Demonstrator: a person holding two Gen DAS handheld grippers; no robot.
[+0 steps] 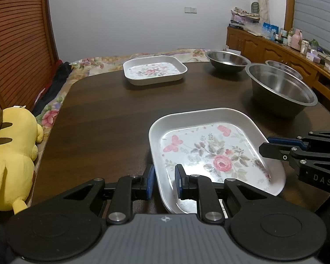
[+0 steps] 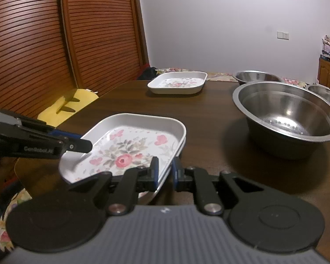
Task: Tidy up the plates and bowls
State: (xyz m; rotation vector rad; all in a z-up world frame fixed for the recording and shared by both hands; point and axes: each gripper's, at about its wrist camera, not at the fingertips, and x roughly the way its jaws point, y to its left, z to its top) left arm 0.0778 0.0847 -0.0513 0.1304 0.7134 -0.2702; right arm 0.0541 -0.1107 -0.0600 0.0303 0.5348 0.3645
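The near floral plate (image 1: 211, 154) is held at both ends: its left rim is straddled by the left tool (image 1: 164, 181), one pad outside the wall and one inside the well, and its right rim is straddled in the same way by the right tool (image 2: 165, 171). Both tools are seen closed onto the rim, though how firmly it is pinched cannot be told. The plate appears tilted, and whether its far edge rests on the counter (image 1: 103, 114) cannot be settled from either view.

The relation that matters is the one between this plate and the far floral plate (image 1: 155, 70), which lies straight ahead of both tools, well apart, near the counter's far edge. The long axes of the two plates are roughly parallel, so little turning would be called for if stacking is intended. Neither hand is clearly nearer; the load is shared.

To the right, a large steel bowl (image 2: 288, 118) is placed near the held plate, and two more steel bowls (image 1: 227, 60) are set beyond it. The large bowl's rim is judged the likeliest thing to be clipped on the way forward.
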